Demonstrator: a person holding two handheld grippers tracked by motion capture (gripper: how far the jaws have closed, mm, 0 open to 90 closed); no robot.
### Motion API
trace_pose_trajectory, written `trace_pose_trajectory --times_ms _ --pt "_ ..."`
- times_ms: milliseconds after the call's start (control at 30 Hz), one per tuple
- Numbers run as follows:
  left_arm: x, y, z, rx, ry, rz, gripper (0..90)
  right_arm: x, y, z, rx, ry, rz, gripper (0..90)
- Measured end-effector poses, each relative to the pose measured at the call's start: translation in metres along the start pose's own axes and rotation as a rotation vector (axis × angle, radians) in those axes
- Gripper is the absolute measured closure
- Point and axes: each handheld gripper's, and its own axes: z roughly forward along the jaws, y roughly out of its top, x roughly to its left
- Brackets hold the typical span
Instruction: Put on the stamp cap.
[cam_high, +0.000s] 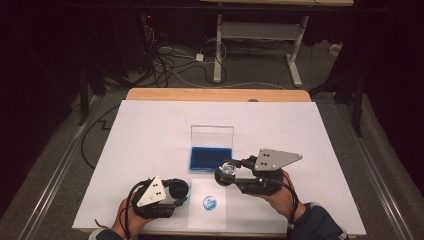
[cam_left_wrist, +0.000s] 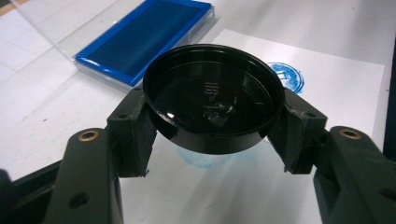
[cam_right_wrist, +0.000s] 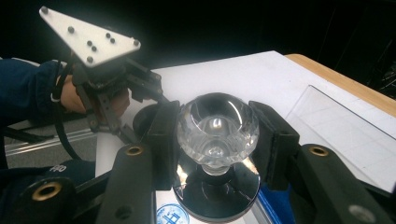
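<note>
A round stamp with a clear faceted knob (cam_right_wrist: 217, 123) and a black base (cam_right_wrist: 215, 193) hangs above the table, and my right gripper (cam_right_wrist: 217, 136) is shut on the knob. In the high view that gripper (cam_high: 228, 173) sits just right of the ink pad's near corner. My left gripper (cam_left_wrist: 215, 125) is shut on a shallow black round cap (cam_left_wrist: 212, 93), hollow side up. It shows in the high view (cam_high: 177, 189) at the left edge of a small white paper (cam_high: 220, 220). A round blue stamp print (cam_high: 209, 202) lies on that paper.
A blue ink pad (cam_high: 210, 158) lies in a clear case at the table's middle, its lid (cam_high: 212, 135) standing upright behind it. A large white sheet (cam_high: 150, 130) covers the table. The wooden far edge (cam_high: 215, 94) and floor cables lie beyond.
</note>
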Motion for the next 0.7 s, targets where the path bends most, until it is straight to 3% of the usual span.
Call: trace_pose_trajectory --times_ms 167,333,700 --pt "-0.006 0.008 0.011 0.011 -0.023 0.026 36.7 0.000 0.002 0.001 -0.005 0.004 -0.006 57.1" --pt "-0.008 0.016 0.018 0.006 -0.028 0.034 36.7 0.003 0.004 0.004 -0.002 0.013 -0.012 57.1" --pt "-0.017 0.031 0.035 0.010 -0.088 0.038 36.7 0.010 0.002 0.011 0.014 0.039 -0.018 57.1"
